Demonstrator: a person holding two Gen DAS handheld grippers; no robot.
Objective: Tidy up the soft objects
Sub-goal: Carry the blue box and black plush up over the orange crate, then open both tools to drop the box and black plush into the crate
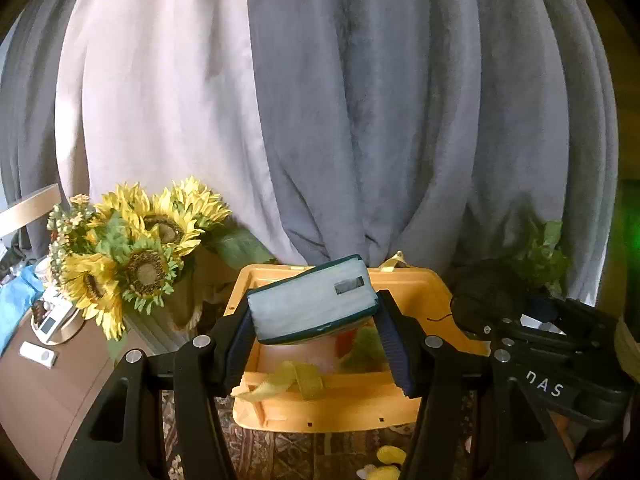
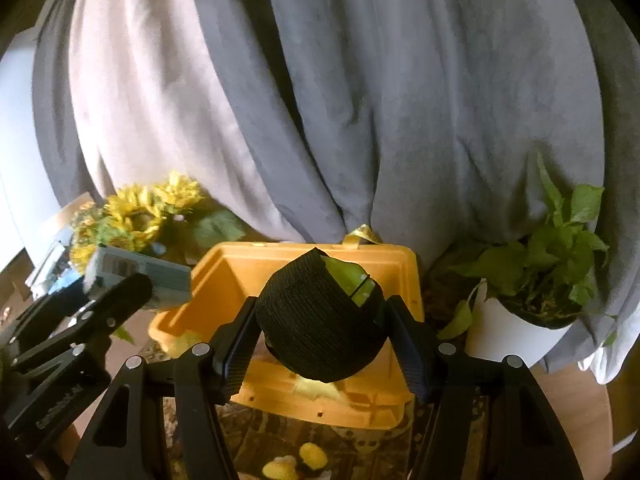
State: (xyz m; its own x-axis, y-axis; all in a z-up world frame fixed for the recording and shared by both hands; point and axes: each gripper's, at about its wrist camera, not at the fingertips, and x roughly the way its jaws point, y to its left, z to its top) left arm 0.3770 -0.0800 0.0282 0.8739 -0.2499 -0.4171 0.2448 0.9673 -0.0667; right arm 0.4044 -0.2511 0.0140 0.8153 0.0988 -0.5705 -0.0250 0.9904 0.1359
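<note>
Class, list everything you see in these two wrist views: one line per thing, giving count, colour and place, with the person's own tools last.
bin: one, yellow-orange, centre, on the patterned surface
pale pouch: one, light blue with dark edging, clamped over the bin
black roll: one, black with a lime inside, clamped over the bin
ribbon: one, yellow, draped on the bin's near rim
sunflowers: one bunch, yellow, left of the bin
potted plant: one, green in a white pot, right of the bin
curtain: grey and whitish, behind everything
left gripper: black, holding the pouch
right gripper: black, holding the roll
</note>
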